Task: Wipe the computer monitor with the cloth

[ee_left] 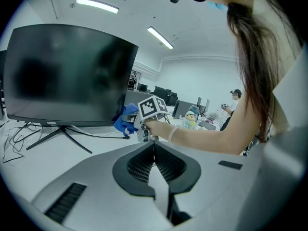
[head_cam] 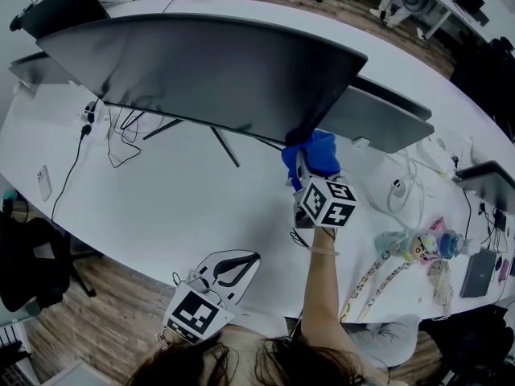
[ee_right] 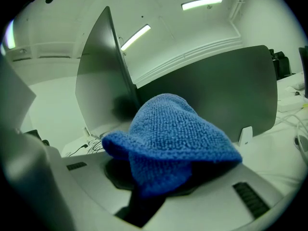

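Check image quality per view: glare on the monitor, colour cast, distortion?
Head view: fisheye bows the table edge; monitor dark, no hard glare. Left gripper view: black vignette corners, ceiling lights blown out. Right gripper view: green cast, cloth sharp, filling the centre.

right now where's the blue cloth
In the head view, the blue cloth is clamped in the right tool, at the lower right corner of the monitor.

left gripper (head_cam: 235, 265) is idling in the head view's lower left, jaws pressed together, nothing between | right gripper (head_cam: 305, 175) is reaching to frame centre, forearm (head_cam: 322, 292) stretching forward, jaws clamping the cloth (ee_right: 168, 138)
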`<state>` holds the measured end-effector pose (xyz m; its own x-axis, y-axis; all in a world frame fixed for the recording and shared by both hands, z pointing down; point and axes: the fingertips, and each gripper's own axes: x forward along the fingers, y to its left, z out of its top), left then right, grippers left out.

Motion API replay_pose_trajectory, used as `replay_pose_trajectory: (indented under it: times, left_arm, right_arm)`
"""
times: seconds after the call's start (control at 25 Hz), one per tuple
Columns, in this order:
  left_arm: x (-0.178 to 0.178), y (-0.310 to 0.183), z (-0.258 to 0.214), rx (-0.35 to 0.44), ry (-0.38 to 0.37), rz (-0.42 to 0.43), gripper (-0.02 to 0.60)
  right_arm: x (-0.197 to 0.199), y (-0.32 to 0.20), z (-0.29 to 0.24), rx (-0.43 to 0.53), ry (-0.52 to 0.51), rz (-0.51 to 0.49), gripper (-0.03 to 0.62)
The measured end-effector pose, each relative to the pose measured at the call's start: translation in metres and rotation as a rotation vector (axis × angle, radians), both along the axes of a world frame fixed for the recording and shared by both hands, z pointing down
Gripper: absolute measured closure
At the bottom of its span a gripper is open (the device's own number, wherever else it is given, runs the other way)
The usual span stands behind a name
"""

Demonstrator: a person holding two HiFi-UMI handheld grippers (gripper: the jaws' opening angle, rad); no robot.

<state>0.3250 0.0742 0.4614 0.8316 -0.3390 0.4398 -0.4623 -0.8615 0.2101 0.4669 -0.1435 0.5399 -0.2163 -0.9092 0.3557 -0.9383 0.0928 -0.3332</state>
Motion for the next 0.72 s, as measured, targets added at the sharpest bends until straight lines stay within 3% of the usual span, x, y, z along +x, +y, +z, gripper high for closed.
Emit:
replay_pose_trajectory:
  times: [0.16,0.72]
  left_arm:
    - [-0.001,-0.002,-0.001,-0.027,0.035,-0.01,0.572]
    - [-0.004,-0.007,0.002,-0.032,0.029,-0.02,0.572]
  right_arm:
    - [0.0,0.0,0.01,-0.017,-0.014,0.015,0.497]
    - [-0.001,0.001,0.029,-0.063,-0.036,0.027,0.497]
